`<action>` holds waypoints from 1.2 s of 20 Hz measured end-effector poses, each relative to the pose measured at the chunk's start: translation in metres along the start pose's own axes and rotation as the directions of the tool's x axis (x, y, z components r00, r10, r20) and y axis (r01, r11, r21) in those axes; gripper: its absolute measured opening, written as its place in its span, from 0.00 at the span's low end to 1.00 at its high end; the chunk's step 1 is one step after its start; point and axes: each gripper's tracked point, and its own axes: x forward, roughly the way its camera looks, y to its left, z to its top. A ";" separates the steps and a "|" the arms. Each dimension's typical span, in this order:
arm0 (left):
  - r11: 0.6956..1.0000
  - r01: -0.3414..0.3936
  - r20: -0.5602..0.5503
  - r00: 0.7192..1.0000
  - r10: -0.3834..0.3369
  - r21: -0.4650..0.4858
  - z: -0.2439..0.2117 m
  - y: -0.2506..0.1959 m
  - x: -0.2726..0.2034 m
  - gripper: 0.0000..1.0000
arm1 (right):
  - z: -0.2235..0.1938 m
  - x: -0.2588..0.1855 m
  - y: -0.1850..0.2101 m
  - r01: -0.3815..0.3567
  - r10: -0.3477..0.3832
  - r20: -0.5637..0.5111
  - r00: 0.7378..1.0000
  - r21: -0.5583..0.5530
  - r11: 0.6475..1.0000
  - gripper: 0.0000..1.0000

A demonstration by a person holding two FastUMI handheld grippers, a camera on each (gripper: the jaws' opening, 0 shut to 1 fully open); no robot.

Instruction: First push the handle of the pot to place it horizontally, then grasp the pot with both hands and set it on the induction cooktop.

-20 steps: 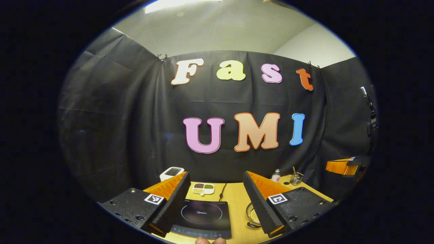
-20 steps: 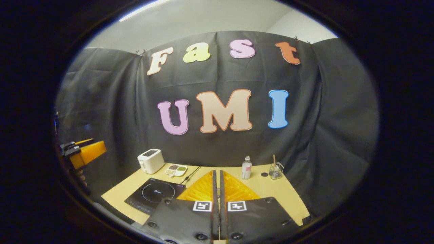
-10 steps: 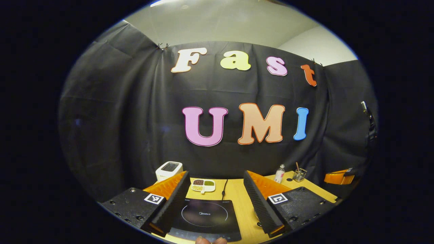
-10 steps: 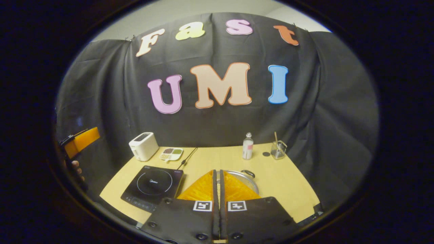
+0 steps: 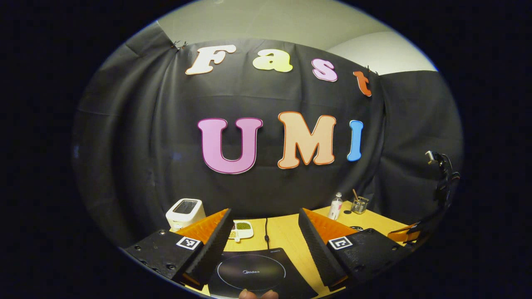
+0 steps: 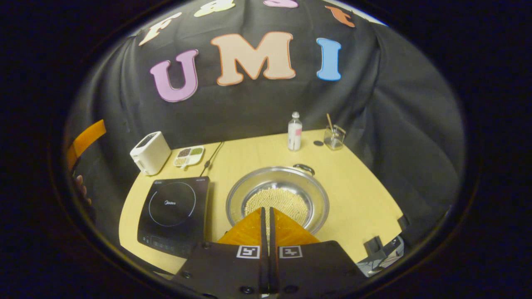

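Note:
A steel pot (image 6: 277,195) holding pale beans stands on the wooden table (image 6: 365,199), with a dark handle (image 6: 303,168) at its far rim. The black induction cooktop (image 6: 172,209) lies just left of it. My right gripper (image 6: 266,209) is shut with nothing between its fingers and hovers above the pot's near rim. My left gripper (image 5: 264,212) is open and empty above the cooktop (image 5: 253,272). That left gripper (image 6: 85,139) also appears at the left edge of the right gripper view, with a hand (image 6: 81,189) below it. The right gripper (image 5: 401,234) is at the right edge of the left gripper view.
A white toaster (image 6: 149,153) and a divided dish of grains (image 6: 189,155) sit behind the cooktop, with a black cable (image 6: 212,158) beside them. A small bottle (image 6: 294,132) and a glass jar with a stick (image 6: 333,139) stand at the back right.
The right gripper has tipped down and forward, bringing the whole pot into its view. The left gripper has shifted left and closer over the cooktop. Both keep their state.

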 end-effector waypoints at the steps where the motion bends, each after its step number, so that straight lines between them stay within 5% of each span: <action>1: 1.000 0.015 -0.002 1.000 -0.015 -0.007 -0.003 0.001 0.006 0.93 | -0.009 0.004 0.001 0.016 -0.016 -0.026 1.000 -0.009 1.000 0.00; 7: 0.999 0.037 -0.044 0.998 -0.039 -0.037 -0.026 0.017 0.023 0.95 | -0.064 0.028 0.015 0.042 -0.036 -0.176 0.984 0.029 0.999 0.03; 15: 0.999 0.032 -0.043 0.999 -0.033 -0.030 -0.030 0.038 0.025 0.95 | -0.142 0.046 0.019 0.085 -0.077 -0.361 0.930 0.008 0.996 0.03; 24: 0.999 -0.013 -0.047 0.999 0.011 -0.046 -0.035 0.061 0.013 0.95 | -0.153 0.065 0.051 0.051 -0.070 -0.398 0.915 -0.057 0.997 0.00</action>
